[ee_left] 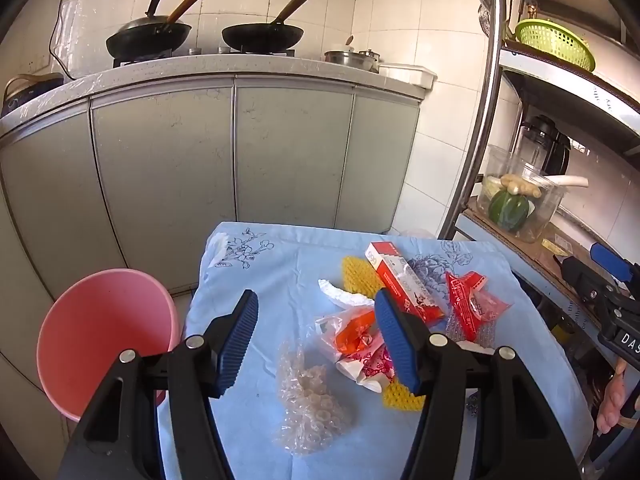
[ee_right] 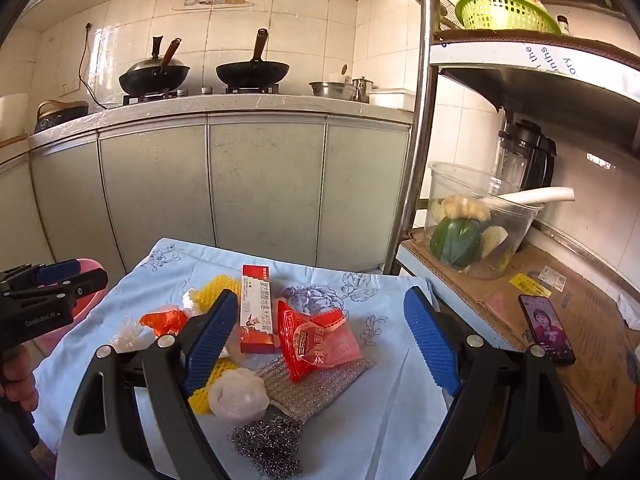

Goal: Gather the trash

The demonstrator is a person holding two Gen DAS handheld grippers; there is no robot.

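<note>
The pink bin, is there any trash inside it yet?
Empty, as far as shows. The left view looks into the pink bin and only bare pink wall appears; its bottom is hidden behind the tongs.

Two woks (ee_right: pixel 208 72) on stove, green basket (ee_right: pixel 504 12) top shelf, blender (ee_right: pixel 528 156), phone (ee_right: pixel 546 328) on cardboard, tub of vegetables (ee_right: pixel 472 224).
</note>
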